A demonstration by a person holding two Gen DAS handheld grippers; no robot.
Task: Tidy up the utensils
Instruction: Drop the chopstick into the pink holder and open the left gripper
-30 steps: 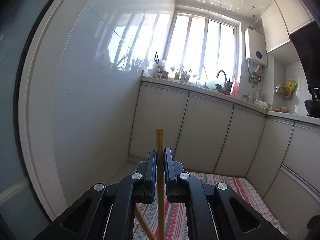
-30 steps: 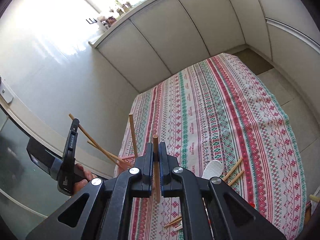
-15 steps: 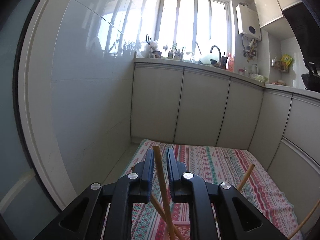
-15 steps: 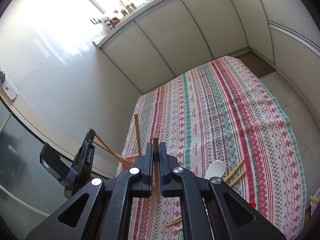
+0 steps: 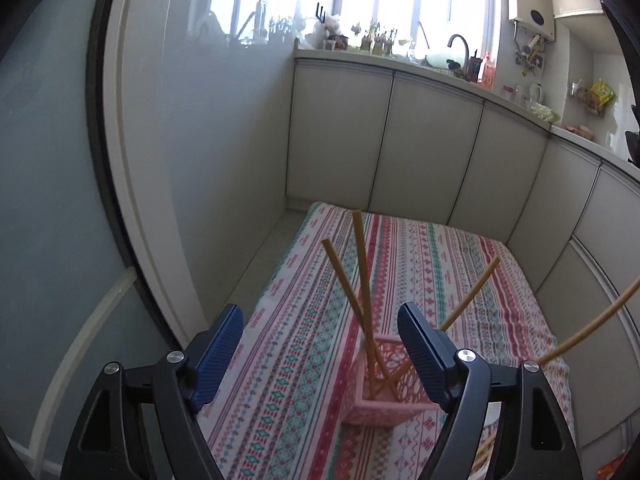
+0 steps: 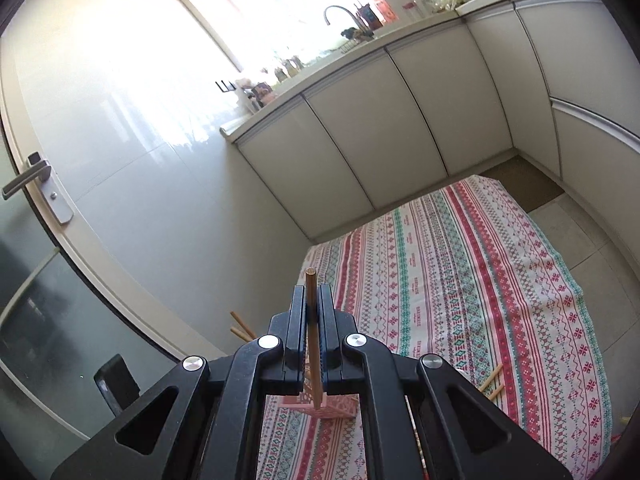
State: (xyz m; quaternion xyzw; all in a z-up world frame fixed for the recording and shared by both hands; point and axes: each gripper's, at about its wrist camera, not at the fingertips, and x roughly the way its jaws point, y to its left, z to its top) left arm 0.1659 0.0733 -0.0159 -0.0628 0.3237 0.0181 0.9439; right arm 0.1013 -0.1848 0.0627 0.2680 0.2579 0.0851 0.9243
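Fingers of the left gripper point(image 5: 320, 340) stand wide apart and are opening, their dark blue pads point(image 5: 218, 350) ribbed with fine grooves; nothing presses against them. Between and beyond them sits the pink basket point(image 5: 386, 394), a square plastic holder with lacy cut-out walls, resting on the striped cloth point(image 5: 420, 272). Three thin round wooden chopsticks point(image 5: 362, 276) lean out of the basket, fanned in different directions. Another chopstick point(image 5: 592, 324) crosses the view to the right of the basket, its lower end hidden behind the gripper's black arm.

Fingers of the right gripper point(image 6: 312, 312) are pressed nearly together on a single wooden chopstick point(image 6: 313, 332), held upright with its flat tip poking above them. Its lower end hangs over the basket point(image 6: 332, 406). To the left of the basket two more chopstick tips point(image 6: 240, 326) stick up; to the right a couple of sticks point(image 6: 494, 382) lie on the cloth point(image 6: 460, 280), which is woven in red, green and white bands; small printed words run along some bands but are too small to read.
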